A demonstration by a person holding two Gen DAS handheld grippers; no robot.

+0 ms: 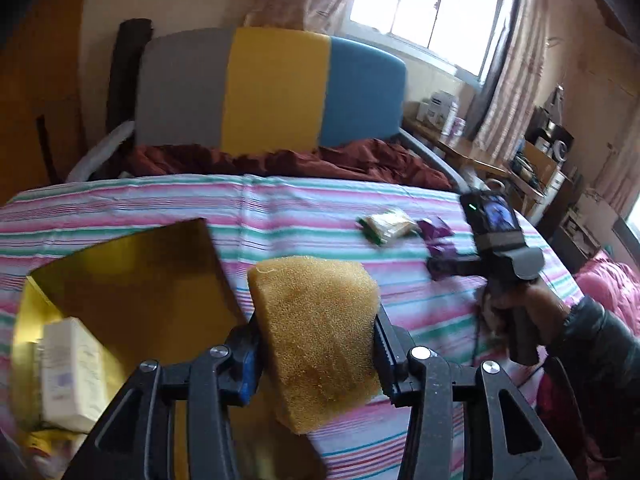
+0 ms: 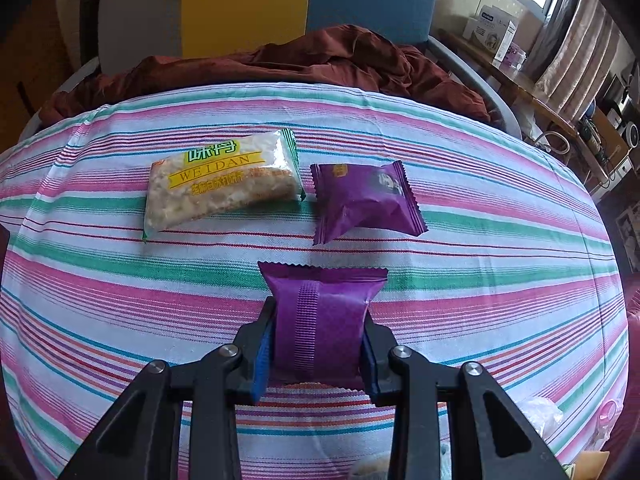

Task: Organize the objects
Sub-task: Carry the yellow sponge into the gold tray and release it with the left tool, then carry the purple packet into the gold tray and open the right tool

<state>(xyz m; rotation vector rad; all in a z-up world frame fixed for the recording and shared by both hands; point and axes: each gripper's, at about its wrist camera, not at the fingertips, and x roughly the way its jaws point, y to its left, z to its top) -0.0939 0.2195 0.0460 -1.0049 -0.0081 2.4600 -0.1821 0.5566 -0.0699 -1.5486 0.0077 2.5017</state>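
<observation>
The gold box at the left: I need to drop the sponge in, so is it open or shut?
Open. The gold box has its lid flap raised, and a white carton shows inside. The left tool holds the sponge beside it.

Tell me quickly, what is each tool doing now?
Left tool: closed on the yellow sponge, lifted above the bed.
Right tool: closed on a purple snack packet.
</observation>
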